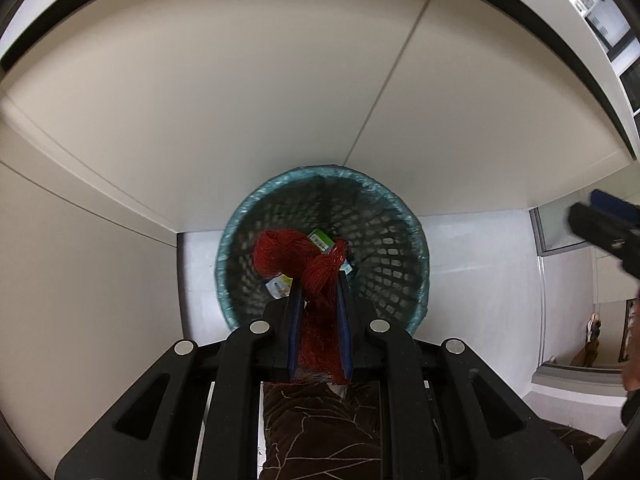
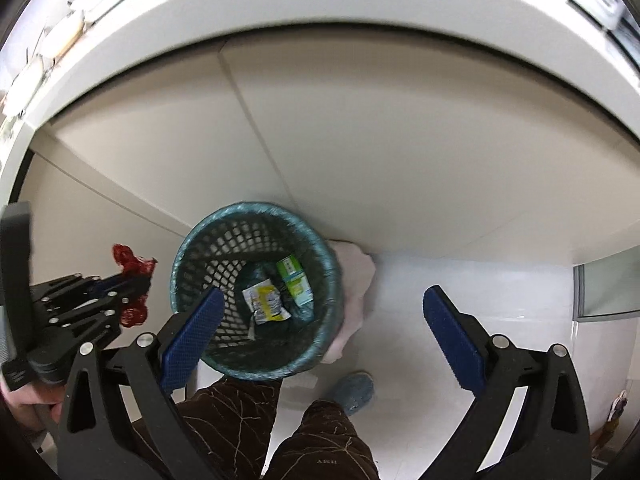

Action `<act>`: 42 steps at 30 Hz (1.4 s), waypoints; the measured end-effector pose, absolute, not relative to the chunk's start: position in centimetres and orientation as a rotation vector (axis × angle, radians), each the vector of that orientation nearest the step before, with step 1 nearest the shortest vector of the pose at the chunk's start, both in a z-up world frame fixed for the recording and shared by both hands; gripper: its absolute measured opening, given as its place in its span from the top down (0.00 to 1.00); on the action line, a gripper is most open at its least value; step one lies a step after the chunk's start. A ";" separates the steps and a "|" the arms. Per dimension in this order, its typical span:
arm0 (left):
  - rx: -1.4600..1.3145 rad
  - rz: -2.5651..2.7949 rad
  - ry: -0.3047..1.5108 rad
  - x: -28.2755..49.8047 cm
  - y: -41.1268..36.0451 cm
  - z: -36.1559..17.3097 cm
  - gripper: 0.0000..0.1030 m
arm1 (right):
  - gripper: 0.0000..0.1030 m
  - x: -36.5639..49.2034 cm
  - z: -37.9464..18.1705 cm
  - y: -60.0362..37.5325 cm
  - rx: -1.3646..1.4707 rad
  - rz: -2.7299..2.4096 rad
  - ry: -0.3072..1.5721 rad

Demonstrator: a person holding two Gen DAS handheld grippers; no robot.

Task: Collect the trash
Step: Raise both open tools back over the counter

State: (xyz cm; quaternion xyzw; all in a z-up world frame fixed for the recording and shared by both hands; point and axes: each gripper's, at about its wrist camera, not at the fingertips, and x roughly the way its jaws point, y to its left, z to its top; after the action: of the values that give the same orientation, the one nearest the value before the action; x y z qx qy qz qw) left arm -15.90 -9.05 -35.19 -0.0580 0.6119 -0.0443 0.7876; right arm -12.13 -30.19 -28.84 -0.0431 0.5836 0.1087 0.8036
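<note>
Right wrist view, left to right.

Left edge: left gripper (image 2: 134, 280) clenched on a wad of red mesh netting (image 2: 130, 260). Netting bunches above and below the jaws and sits just left of the bin rim, not yet over the opening in this view.

Centre-left: teal mesh wastebasket (image 2: 180, 256) with liner on white floor, against the cabinet base. Inside: a yellow-white wrapper (image 2: 265, 300) and a green carton (image 2: 296, 282), both at the bottom. Pale pink cloth (image 2: 354, 280) is wedged behind the bin's right side, touching it.

Lower centre: the person's brown patterned trousers (image 2: 320, 440), blue slipper (image 2: 354, 394) just right of the bin.

Centre-right: right gripper (image 2: 324, 308) released, blue pads spread wide, nothing between them.

Left wrist view: netting (image 1: 320, 280) is pinched between the blue pads, loose end curling upward at frame centre, lined up with the wastebasket (image 1: 240, 216) mouth beyond it. Right gripper (image 1: 604, 224) is a blur at the right edge.

Handling read: netting looks very light, soft, springy, no stiffness. It compresses to almost nothing, so a mid-bundle pinch like this one seems right. Snag risk: open weave could catch on pad texture or the bin's lattice on release, so it may cling rather than fall clean. Not fragile or slippery.
</note>
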 end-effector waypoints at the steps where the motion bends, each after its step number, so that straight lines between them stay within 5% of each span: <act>1: -0.120 -0.099 1.320 -15.8 -9.3 -35.2 0.86 | 0.07 -12.2 -28.4 -30.8 -0.087 0.226 1.246; 16: -0.095 -0.122 1.370 -14.6 -12.6 -37.7 0.80 | 0.07 -13.4 -27.0 -34.8 -0.051 0.167 1.221; 23: -0.114 -0.097 1.351 -14.5 -12.6 -37.9 0.43 | 0.07 -13.5 -27.0 -35.4 -0.058 0.169 1.224; 32: -0.158 -0.062 1.304 -14.5 -11.7 -37.0 0.08 | 0.07 -13.4 -26.8 -35.5 -0.054 0.178 1.218; 42: -0.167 -0.045 1.143 -14.4 -10.5 -28.1 0.06 | 0.07 -12.2 -22.9 -35.6 -0.039 0.201 1.127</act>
State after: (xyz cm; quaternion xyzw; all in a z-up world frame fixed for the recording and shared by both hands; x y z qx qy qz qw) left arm -14.41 -10.51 -28.09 -0.0791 0.5401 -0.0211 0.8376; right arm -12.22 -35.56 -22.89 -0.0182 0.5332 0.0952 0.8404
